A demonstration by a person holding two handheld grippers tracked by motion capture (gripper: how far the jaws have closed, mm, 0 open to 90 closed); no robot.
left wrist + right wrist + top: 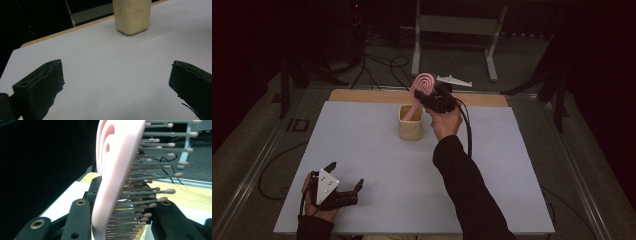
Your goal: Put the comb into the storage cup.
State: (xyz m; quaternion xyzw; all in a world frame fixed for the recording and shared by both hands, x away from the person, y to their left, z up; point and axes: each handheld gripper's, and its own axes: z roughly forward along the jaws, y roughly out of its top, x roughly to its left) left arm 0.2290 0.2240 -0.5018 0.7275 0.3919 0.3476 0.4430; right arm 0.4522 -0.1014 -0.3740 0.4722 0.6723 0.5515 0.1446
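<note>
holding a pink hairbrush (422, 85) by its head, the right gripper (432, 100) has its jaws clamped on it, handle end dipped into the cream cup (411, 126) at the far middle of the table (362, 150). this looks like the placing step; next it likely calls for lowering and letting go. the left gripper (343, 186) rests near the front left edge, jaws wide apart and empty. count: one hairbrush, one cup, two grippers.
</note>
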